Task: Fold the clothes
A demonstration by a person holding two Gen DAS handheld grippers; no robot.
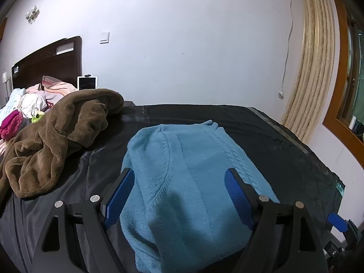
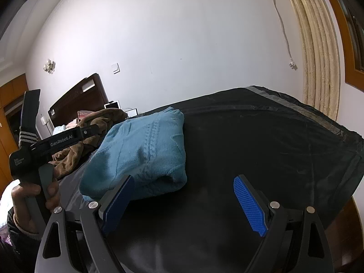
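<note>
Your left gripper (image 1: 179, 182) hangs with its two blue ribbed pads (image 1: 120, 198) spread wide, one to either side of the folded light-blue fleece garment (image 1: 186, 173). The pads stand clear of the pile, so nothing is pinched. The garment lies directly beneath and ahead of those jaws, its cable-knit strip running away from the right pad towards the far edge.

Your right gripper (image 2: 183, 195) is likewise spread wide, its blue pads (image 2: 249, 207) holding nothing, with only the black glossy sheet (image 2: 261, 141) between them. From this gripper the light-blue garment sits ahead and to the left, its near corner just beside the left pad; whether pad and fleece touch cannot be told. Further left in the right wrist view, your hand (image 2: 34, 202) grips the handle of the left tool, whose black body bears white lettering.

Beyond the left gripper, up and to its left, a crumpled brown plush garment (image 1: 56, 141) lies on the same black sheet, near the blue one but apart from it. Behind that are a heap of pink and white clothes (image 1: 29, 104) and a dark wooden headboard (image 1: 47, 63) against the white wall (image 1: 182, 45). To the far right of both grippers hangs a cream pleated curtain (image 1: 314, 68).
</note>
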